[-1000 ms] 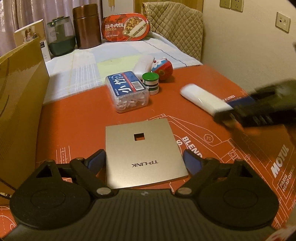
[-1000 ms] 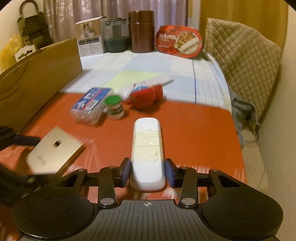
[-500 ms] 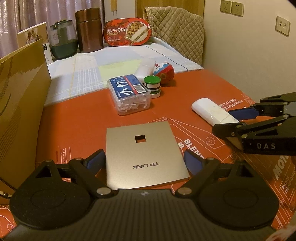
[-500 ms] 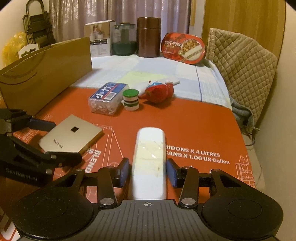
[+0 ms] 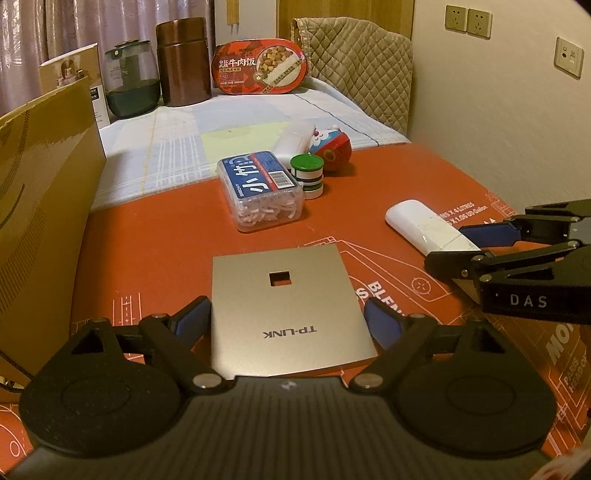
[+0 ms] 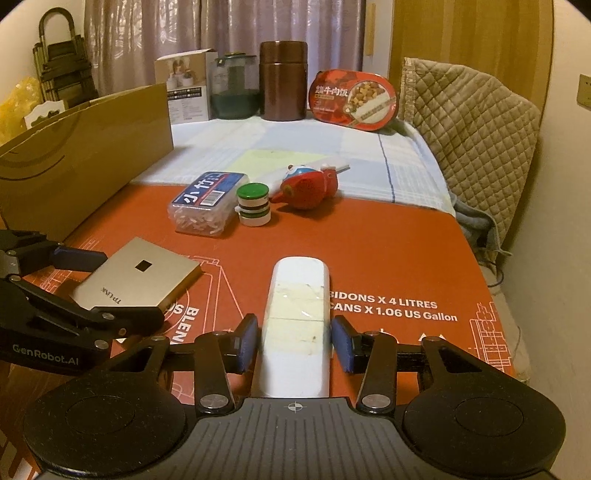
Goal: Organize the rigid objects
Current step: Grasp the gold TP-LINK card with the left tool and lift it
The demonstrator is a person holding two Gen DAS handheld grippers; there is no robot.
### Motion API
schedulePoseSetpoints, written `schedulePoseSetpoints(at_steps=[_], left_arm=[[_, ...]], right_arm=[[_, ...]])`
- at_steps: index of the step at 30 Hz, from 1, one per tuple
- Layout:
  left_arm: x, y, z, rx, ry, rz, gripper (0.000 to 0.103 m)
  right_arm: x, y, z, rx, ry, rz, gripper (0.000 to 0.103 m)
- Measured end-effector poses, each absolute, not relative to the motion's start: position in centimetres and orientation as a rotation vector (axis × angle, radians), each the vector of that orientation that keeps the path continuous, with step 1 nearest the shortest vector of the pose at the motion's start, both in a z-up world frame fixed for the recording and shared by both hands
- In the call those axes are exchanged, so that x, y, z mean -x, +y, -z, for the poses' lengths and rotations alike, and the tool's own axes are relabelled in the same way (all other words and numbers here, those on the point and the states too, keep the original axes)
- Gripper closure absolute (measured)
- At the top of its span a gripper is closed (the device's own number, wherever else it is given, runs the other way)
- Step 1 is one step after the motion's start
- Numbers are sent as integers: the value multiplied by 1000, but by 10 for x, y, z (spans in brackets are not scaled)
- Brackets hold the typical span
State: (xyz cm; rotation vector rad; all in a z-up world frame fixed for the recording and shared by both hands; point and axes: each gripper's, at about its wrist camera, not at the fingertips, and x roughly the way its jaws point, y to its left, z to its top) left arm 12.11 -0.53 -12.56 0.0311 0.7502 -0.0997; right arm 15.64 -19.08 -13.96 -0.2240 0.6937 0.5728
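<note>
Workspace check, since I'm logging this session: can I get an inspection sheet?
Surface: orange printed mat.
Job's things: silver TP-LINK box; white remote; toothpick box; green-lidded jar; red toy.
Clutter: cardboard box, brown canister, food bowl.
Grippers: left hand-held gripper open around the silver box; right hand-held gripper open around the remote.
Cables: nothing seen.
Surroundings: curtains, wall sockets.

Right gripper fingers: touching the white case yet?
Apart. The right wrist view shows dark gaps between both blue fingers of the right gripper and the white case lying between them.
</note>
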Motion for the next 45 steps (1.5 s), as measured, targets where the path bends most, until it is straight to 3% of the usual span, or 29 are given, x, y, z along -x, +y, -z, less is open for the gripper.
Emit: schedulePoseSetpoints(at_steps=[5, 45], left_arm=[[-119, -4, 125, -17, 745, 79, 17], [-119, -5, 124, -29, 765, 98, 17]], right_arm=[[-156, -191, 139, 219, 695, -560, 65], [-128, -204, 140, 201, 648, -481, 66]])
